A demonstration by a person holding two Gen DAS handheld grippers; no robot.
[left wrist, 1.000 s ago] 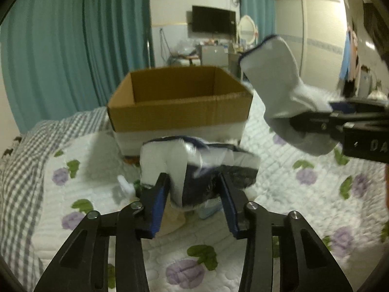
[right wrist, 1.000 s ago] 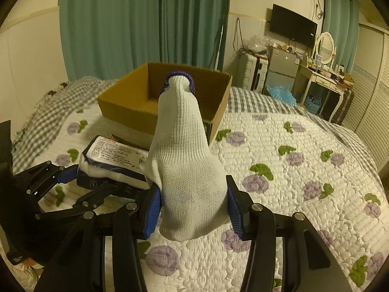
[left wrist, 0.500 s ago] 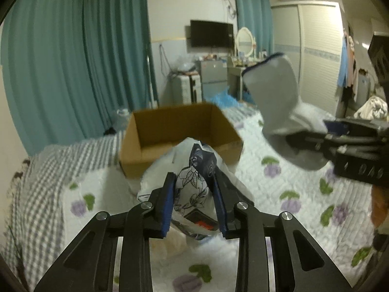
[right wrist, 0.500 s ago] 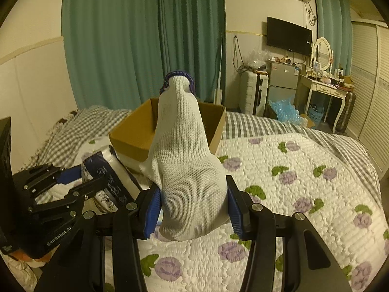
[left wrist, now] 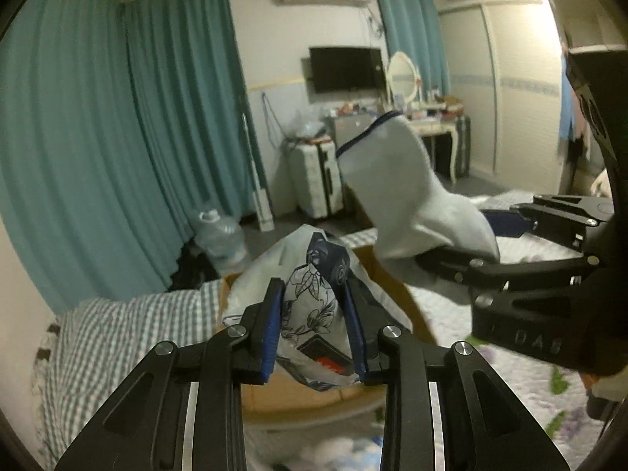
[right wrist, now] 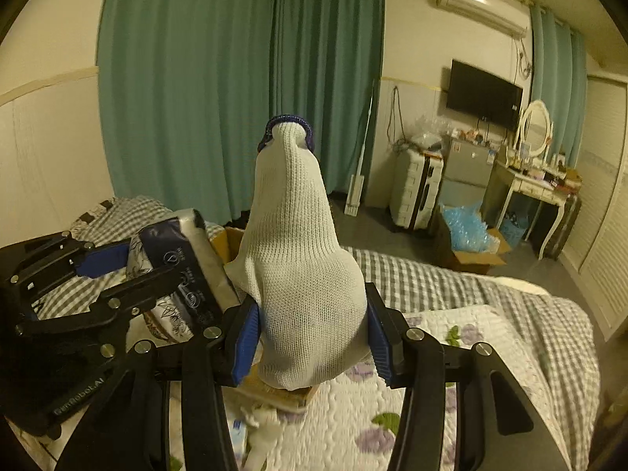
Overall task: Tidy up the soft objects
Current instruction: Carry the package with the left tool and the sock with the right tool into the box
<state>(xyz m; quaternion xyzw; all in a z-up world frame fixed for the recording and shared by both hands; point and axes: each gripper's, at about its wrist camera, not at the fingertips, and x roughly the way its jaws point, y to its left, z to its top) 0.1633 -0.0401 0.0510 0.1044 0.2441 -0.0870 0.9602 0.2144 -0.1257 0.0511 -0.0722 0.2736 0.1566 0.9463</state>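
White knit glove (right wrist: 302, 274) w/ purple cuff, floral-print pkg (left wrist: 314, 306), maybe tissues

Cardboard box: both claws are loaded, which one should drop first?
Probably left. The left claw already holds its tissue pack over the cardboard box; the right claw with the glove looks less centred.

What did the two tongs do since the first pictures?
The left tongs squeezed shut on the flowery tissue pack and lifted it off the bed, up over the cardboard box. The right tongs rose too. Unchanged: they grip the white glove as before.
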